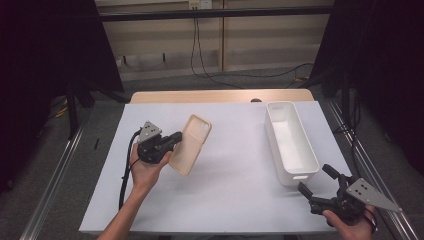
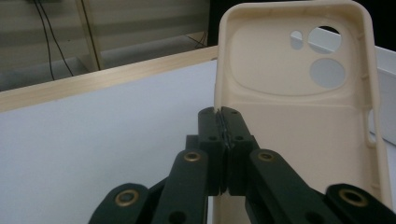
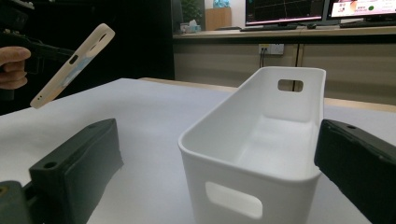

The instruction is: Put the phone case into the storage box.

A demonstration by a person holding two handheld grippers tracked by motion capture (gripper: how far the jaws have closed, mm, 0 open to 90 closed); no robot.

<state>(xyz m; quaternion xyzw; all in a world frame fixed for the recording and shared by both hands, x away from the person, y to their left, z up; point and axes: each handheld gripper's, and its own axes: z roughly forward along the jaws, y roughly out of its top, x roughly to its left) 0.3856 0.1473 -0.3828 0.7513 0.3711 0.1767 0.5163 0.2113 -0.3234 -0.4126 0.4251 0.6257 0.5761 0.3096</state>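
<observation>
- High view: the left claw point(image 1: 175, 137) is clamped on the edge of one cream phone case point(image 1: 190, 144). The case is lifted off the white worktop point(image 1: 230, 195), well to the left of the one white bin point(image 1: 290, 142).
- High view: the right claw point(image 1: 320, 181) sits just beside the near end of the bin. Its jaws are apart and hold nothing.
- Left gripper view: the left claw point(image 2: 223, 122) pinches the thin side wall of the phone case point(image 2: 299, 107). The jaws are pressed together on that wall. I count three camera holes in the case. A bit of the bin point(image 2: 385, 79) peeks out behind the case.
- Right gripper view: the two black jaws stand wide apart, one on each side of the near end of the bin point(image 3: 254, 154). The phone case point(image 3: 72, 65) hangs tilted in the air, far to the left of the bin.
- I think the job is to put the case in the bin. To do it well, keep the pinch tight, since the grip is only on a thin edge. Carry the case over the bin, lower it inside, then let go.
- Count: one case, one bin, two claws.
</observation>
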